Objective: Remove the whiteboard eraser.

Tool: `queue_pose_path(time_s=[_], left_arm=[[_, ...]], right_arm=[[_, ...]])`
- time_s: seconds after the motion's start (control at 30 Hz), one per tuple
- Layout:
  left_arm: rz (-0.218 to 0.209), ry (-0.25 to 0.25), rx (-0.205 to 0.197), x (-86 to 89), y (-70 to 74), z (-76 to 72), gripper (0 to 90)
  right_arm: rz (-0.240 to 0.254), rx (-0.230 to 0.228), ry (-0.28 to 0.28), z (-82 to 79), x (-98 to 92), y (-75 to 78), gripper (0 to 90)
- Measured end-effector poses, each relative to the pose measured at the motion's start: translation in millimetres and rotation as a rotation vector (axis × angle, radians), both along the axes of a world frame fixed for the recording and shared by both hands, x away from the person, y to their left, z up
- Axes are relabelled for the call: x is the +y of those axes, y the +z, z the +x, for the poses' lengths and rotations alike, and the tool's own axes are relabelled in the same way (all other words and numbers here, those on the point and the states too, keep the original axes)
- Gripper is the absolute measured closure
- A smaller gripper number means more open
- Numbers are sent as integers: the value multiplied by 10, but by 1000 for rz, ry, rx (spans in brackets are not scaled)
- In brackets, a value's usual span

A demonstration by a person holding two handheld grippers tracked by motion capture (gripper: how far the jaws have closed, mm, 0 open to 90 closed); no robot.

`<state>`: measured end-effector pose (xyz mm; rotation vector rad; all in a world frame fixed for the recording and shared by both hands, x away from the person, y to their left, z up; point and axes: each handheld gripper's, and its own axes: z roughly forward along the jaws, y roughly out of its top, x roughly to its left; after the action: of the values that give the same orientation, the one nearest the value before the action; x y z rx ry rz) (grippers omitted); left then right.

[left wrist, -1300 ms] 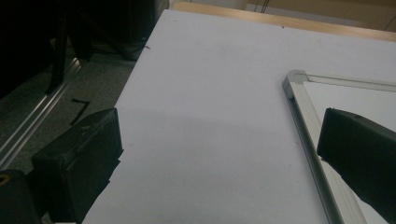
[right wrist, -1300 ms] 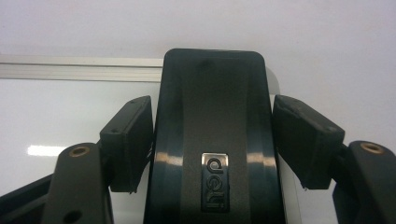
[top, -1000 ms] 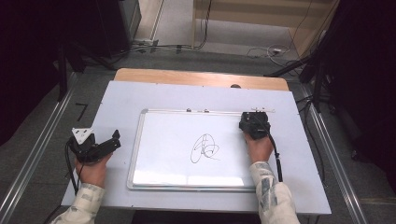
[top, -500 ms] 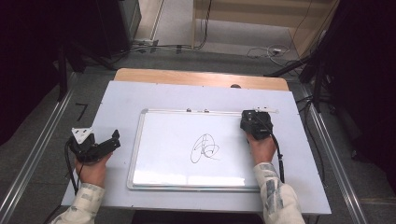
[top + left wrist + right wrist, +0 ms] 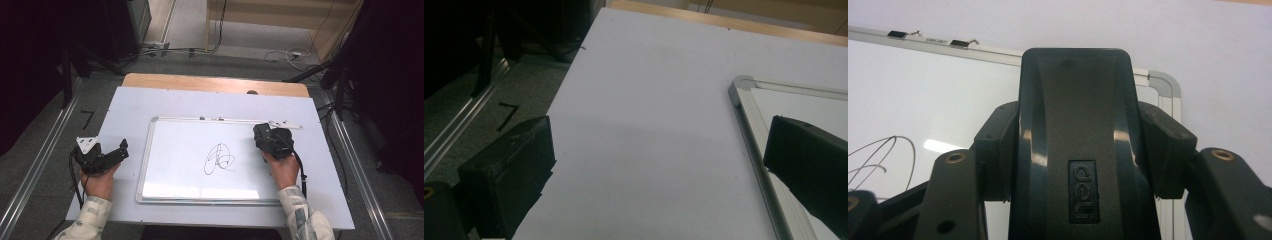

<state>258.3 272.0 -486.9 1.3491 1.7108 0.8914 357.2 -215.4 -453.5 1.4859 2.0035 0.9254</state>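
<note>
Black plastic, glossy and stamped with a maker's mark, the whiteboard eraser (image 5: 1075, 150) sits clamped between the jaws of the right tool (image 5: 267, 137), held above the upper right part of the whiteboard (image 5: 175, 150), just up and right of the black scribble (image 5: 220, 160) near the board's middle. The step in hand looks like carrying the eraser to the drawing; the next move, as I judge it, calls for lowering its pad flat onto the board and sweeping it across the scribble with even pressure. The left tool (image 5: 107, 157) rests on the pale worktop (image 5: 130, 105) just beside the board's left edge, its jaws spread wide with nothing between them. The eraser's felt underside is hidden, so I cannot tell whether it touches the board, and the scribble is cut off in the right gripper view.
</note>
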Motion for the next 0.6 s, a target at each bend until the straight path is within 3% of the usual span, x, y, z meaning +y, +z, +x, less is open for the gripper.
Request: queue_pose_path(time_s=[0.6], left_arm=[[1,1,4,3,-3,-1,5]], right_arm=[[12,3,22,-56,33,-25,387]])
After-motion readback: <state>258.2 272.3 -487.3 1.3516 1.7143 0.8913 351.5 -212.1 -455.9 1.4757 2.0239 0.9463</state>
